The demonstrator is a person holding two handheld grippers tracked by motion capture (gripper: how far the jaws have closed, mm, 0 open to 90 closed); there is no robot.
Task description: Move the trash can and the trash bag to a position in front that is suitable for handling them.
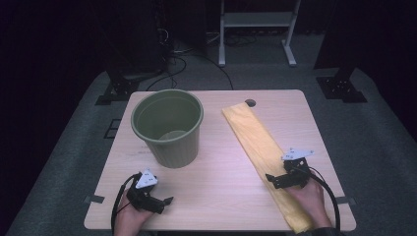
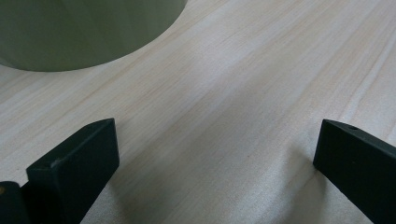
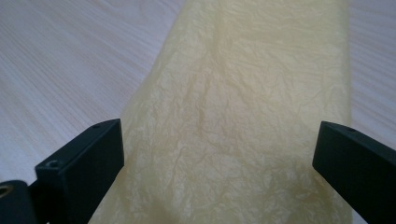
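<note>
Where the tabletop [image 1: 221, 172] nears its right edge, a long yellow bag [image 1: 258, 142] lies flat, running from the far edge toward the near right corner. Right tongs [image 3: 217, 168]: jaws wide apart, held low over the bag's near part, gripping nothing. Left tongs [image 2: 215, 163]: jaws wide apart above bare wood by the near left corner. Green bin [image 1: 168, 127]: upright, far left part.

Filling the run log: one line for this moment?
left gripper open, idle | right gripper open over long yellow crinkled bag | green plastic bin upright
</note>
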